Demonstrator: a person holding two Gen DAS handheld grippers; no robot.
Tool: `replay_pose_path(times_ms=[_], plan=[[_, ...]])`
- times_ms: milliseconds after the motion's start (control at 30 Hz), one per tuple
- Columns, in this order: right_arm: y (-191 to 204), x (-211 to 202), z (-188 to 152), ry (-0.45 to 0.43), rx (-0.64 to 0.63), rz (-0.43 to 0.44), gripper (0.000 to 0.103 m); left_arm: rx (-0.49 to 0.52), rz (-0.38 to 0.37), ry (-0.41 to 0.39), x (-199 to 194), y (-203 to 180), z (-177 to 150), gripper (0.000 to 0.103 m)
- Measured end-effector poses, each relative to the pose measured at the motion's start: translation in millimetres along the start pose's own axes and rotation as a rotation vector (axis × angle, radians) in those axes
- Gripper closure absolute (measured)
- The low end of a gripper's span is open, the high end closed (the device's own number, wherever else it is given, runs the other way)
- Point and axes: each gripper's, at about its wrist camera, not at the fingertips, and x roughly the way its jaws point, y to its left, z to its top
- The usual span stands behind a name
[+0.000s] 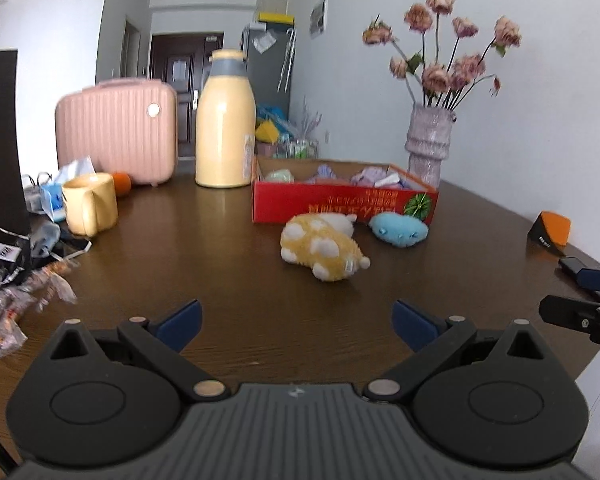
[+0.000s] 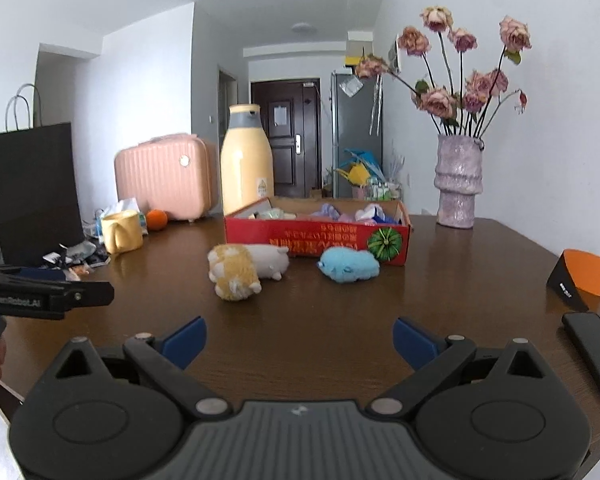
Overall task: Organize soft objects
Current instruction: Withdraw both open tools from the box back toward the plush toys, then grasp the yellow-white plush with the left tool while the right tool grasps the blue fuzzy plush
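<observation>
Partway stage of sorting: several pale soft items are already lying inside the open red cardboard box (image 2: pixel 316 236), while a yellow-and-white plush toy (image 2: pixel 236 270), a white plush toy (image 2: pixel 270 262) touching it, and a light-blue plush toy (image 2: pixel 348 266) are still lying on the dark wooden table (image 2: pixel 340 312) just in front of the box. The left gripper (image 1: pixel 296 320) and right gripper (image 2: pixel 300 338) are hovering near the table's edge, fingers spread wide, holding nothing, well apart from the toys
</observation>
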Motion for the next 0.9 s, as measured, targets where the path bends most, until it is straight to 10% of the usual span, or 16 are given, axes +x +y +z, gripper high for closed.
replay_pose_path(times_ms=[700,900], plan=[[-62,133,59,0.122,0.075,-0.013,0.003,-0.083,-0.082,0.248,184,-24,56,0.000],[-73,180,70,0.155,0.069,-0.004,0.003,-0.035,0.025,0.274,222,-20,57,0.000]])
